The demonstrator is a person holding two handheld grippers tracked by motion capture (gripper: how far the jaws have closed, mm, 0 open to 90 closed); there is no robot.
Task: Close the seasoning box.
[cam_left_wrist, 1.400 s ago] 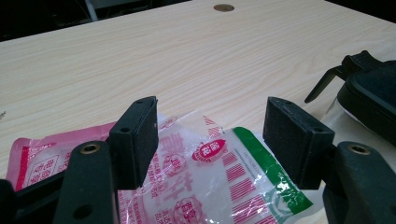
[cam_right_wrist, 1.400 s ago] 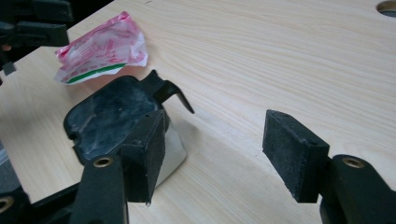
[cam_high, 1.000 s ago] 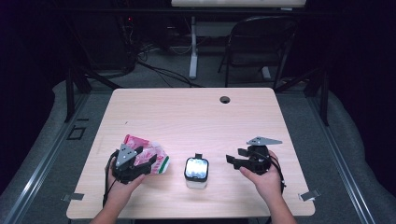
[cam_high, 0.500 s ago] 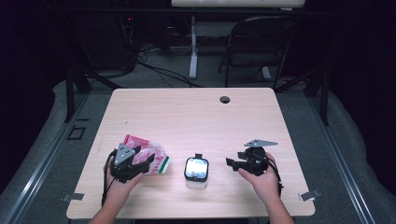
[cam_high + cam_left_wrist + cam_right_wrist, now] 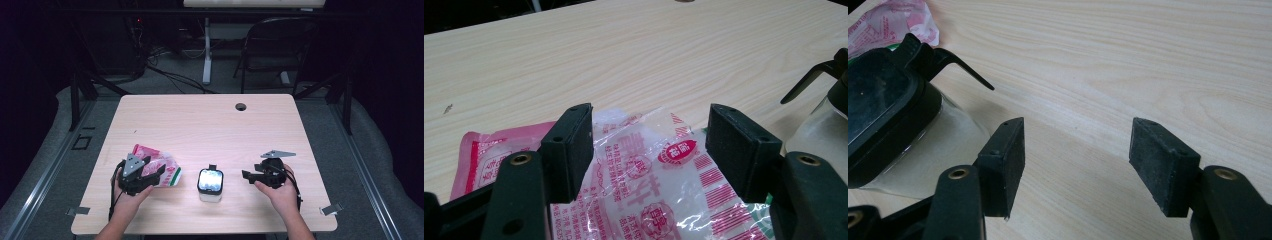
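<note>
Table: a pale wooden table (image 5: 210,125), with a small round hole (image 5: 241,106) near its far edge.
Packet: a pink, red and clear plastic packet (image 5: 159,167) lies flat at the near left of the table; red print shows on its clear part in the left gripper view (image 5: 649,170).
Jar: a clear jar (image 5: 210,183) with a black lid stands near the front edge, between the two grippers and just right of the packet; a black lever juts from its lid (image 5: 948,60).
Left gripper: the left gripper (image 5: 157,172) sits over the packet, held by the left hand (image 5: 127,197). Its jaws stand spread apart, one to each side of the packet's clear middle (image 5: 649,150); whether they touch the plastic cannot be told.
Right gripper: the right gripper (image 5: 246,174) is held by the right hand (image 5: 282,192) to the right of the jar, apart from it. Its jaws are spread wide with bare table between them (image 5: 1075,165), gripping nothing.
</note>
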